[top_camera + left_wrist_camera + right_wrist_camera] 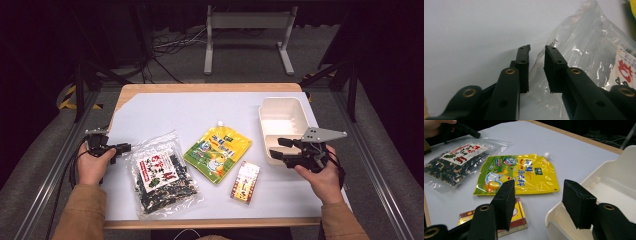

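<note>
A clear bag of dark seaweed (162, 175) (456, 160) with a red-and-white label lies at the table's front left. My left gripper (114, 148) (537, 48) is open by a narrow gap at the bag's top-left corner, and the bag's clear edge (574, 50) lies between and beyond its jaws. A yellow spouted pouch (217, 152) (521, 173) lies in the middle, and a small red-and-yellow box (245, 181) (519, 218) sits in front of it. My right gripper (279, 148) (540, 186) stands open wide at the near left corner of a white two-compartment container (285, 127) (614, 187).
A white mat (200, 112) covers the wooden table (210, 87). Beyond the far edge, a grey metal stand (247, 30) and cables lie on the floor. Dark rails run along both sides of the table.
</note>
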Tool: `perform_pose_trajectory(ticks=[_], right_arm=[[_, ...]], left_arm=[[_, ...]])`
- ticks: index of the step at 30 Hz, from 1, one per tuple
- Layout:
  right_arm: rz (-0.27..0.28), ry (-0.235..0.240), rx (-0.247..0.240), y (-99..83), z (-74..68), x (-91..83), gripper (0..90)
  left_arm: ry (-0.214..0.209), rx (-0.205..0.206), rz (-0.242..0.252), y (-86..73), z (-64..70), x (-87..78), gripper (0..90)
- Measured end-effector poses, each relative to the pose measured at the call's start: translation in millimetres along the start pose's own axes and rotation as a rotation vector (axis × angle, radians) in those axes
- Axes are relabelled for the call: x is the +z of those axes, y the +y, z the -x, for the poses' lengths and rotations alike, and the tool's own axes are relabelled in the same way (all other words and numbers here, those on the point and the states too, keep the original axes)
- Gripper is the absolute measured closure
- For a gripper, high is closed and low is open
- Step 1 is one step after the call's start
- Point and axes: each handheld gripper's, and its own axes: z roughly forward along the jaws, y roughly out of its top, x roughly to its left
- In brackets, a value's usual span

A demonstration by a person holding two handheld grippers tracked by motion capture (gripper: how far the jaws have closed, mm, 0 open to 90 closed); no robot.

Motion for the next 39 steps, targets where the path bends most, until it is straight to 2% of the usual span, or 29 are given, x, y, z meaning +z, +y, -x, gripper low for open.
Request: perform_pose_trajectory(ticks=[2, 9, 12, 16, 21, 24, 29, 31, 39], right_arm=[[0.000, -0.001, -0.002, 0.2, -0.3, -0.2, 43.7], [-0.002, -0.001, 0.001, -0.2, 0.1, 0.1, 43.7], [-0.003, -0.001, 0.003, -0.1, 0.0, 0.1, 43.8], [-0.001, -0.001, -0.004, 0.5, -0.7, -0.5, 43.7], [-0.004, -0.004, -0.003, 0.5, -0.5, -0.5, 43.7], [-0.012, -0.007, -0.001, 0.3, -0.2, -0.1, 43.9], [-0.007, -0.009, -0.002, 1.2, -0.5, -1.5, 44.3], [-0.008, -0.008, -0.004, 1.7, -1.1, -1.7, 44.3], [-0.017, 0.015, -0.026, 6.8, -7.1, 2.2, 46.5]], left_arm=[[-0.006, 0.001, 0.002, -0.3, -0.3, -0.2, 81.7], [0.010, 0.044, 0.017, 0.9, 2.1, -2.9, 87.5], [0.001, 0.045, 0.024, 1.0, 2.0, -3.3, 89.8], [0.002, 0.043, 0.038, 1.4, 3.4, -5.5, 90.0], [0.013, 0.074, 0.066, 3.3, 6.8, -10.1, 90.0], [0.011, 0.087, 0.086, 6.3, 10.4, -18.5, 90.0], [0.003, 0.111, 0.165, 12.8, 18.5, -40.8, 90.0], [-0.010, 0.105, 0.182, 13.8, 20.9, -44.7, 90.0], [-0.027, 0.155, 0.321, 22.6, 40.8, -81.1, 90.0]])
